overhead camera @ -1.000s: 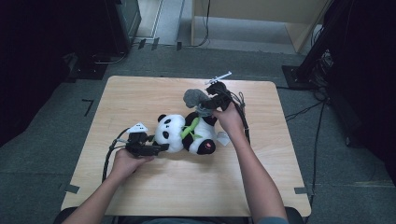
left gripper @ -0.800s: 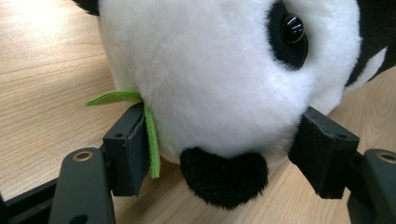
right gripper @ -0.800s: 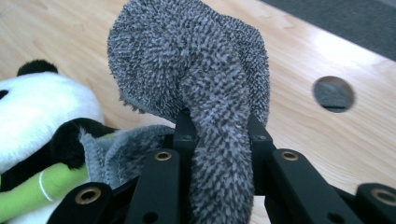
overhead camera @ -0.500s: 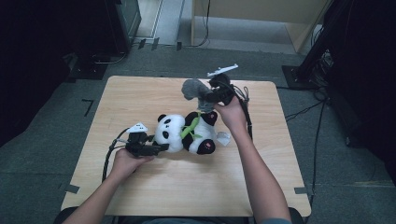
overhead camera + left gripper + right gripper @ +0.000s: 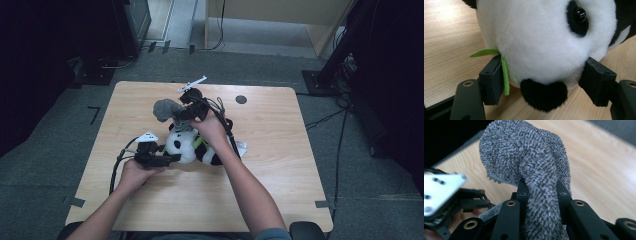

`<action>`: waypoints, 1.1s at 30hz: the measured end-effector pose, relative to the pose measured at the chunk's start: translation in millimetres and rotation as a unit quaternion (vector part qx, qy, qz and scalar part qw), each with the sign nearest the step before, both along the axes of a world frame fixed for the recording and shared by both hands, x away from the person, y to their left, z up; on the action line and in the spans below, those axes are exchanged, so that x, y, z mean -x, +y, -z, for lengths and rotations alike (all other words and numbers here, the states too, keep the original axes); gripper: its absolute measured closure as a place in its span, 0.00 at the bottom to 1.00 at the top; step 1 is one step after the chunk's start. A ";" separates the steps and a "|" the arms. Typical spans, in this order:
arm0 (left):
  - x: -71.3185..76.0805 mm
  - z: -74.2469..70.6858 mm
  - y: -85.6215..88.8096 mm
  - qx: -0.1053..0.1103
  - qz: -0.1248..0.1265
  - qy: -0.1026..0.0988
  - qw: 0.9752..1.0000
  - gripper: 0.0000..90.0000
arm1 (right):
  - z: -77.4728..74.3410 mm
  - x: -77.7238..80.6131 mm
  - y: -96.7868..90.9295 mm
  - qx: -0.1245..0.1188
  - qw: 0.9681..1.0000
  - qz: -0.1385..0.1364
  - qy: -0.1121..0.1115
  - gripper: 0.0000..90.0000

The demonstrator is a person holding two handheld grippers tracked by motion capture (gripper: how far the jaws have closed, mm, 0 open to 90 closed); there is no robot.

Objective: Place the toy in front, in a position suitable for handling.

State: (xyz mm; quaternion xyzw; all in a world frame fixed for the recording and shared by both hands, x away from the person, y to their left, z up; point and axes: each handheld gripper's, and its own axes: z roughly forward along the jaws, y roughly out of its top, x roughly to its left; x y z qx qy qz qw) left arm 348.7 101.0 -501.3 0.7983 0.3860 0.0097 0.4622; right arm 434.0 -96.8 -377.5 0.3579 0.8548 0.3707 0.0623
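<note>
A black-and-white panda plush (image 5: 187,145) lies on the wooden table (image 5: 300,165). My left gripper (image 5: 172,159) comes in from the left, its pads pressed on both sides of the panda's head (image 5: 536,37). A green felt leaf (image 5: 505,75) is caught against one pad. My right gripper (image 5: 179,114) hovers just above and behind the panda's head, shut on a grey terry cloth (image 5: 164,109). In the right gripper view the cloth (image 5: 524,152) bulges out past the right gripper (image 5: 541,190), and the left gripper's white plate (image 5: 441,192) shows below at the left.
A small dark round mark (image 5: 241,99) sits on the far part of the table. Cables trail from both grippers across the tabletop. Black stands and floor cables (image 5: 330,117) surround the table.
My right hand has carried the grey cloth to the left, from beyond the panda's body to over its head. The left gripper has held still on the panda.
</note>
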 end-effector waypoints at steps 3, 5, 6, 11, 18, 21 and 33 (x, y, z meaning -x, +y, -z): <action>-0.1 -0.1 0.1 0.001 -0.001 0.003 1.000 0.31 | 15.5 -2.7 3.4 0.021 0.999 0.003 0.023 0.81; -0.7 0.0 0.4 0.002 -0.003 0.006 1.000 0.31 | 24.3 -5.0 0.3 0.034 0.999 0.008 0.025 0.81; -0.7 0.0 0.2 0.004 -0.005 0.007 1.000 0.31 | 26.6 -6.3 -3.5 0.029 0.999 0.011 0.025 0.81; -1.5 0.0 0.9 0.007 -0.006 0.013 1.000 0.33 | 28.1 -11.8 -23.3 0.045 0.998 0.040 0.025 0.80; -1.4 -0.2 -0.8 0.007 -0.006 0.012 1.000 0.34 | 28.0 -14.2 -51.4 0.045 0.996 0.065 0.032 0.81; -1.4 -0.2 -1.1 0.006 -0.007 0.012 1.000 0.35 | 25.8 -14.1 -60.2 0.042 0.996 0.072 0.025 0.81; -2.3 -0.1 -0.2 0.004 -0.004 0.014 1.000 0.35 | 18.4 -16.5 -111.5 0.053 0.990 0.125 0.027 0.82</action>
